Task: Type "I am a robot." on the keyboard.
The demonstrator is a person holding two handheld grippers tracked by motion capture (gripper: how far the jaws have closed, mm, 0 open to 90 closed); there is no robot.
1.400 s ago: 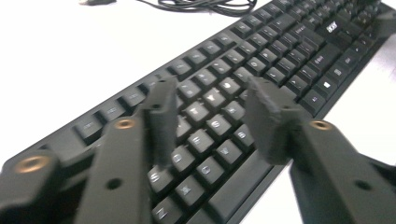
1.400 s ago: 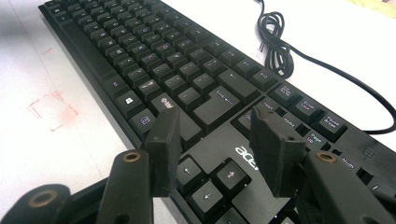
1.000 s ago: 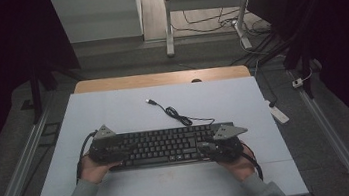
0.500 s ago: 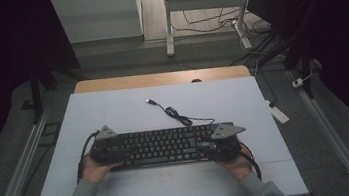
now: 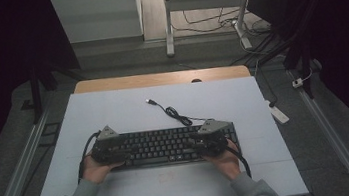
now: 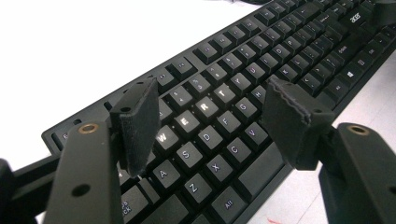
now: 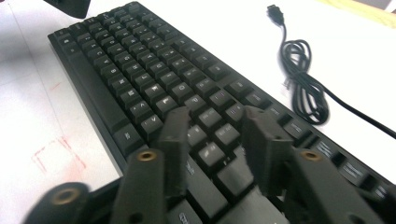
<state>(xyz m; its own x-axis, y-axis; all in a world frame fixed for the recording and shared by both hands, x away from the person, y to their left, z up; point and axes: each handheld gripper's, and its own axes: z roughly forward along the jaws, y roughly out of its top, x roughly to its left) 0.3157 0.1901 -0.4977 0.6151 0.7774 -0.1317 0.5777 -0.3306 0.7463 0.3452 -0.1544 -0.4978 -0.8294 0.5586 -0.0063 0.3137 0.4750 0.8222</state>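
Keys on the keyboard (image 5: 166, 146) may get pressed wrongly if your right gripper (image 7: 212, 140), jaws just narrowing and empty, drops, while the left gripper (image 6: 212, 121) gapes wide.

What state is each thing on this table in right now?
Keyboard: flat on the table, unplugged.
Cable: loosely coiled behind it, plug lying free.
Left gripper: open above the letter keys, holding nothing.
Right gripper: jaws just closing, nothing between them.
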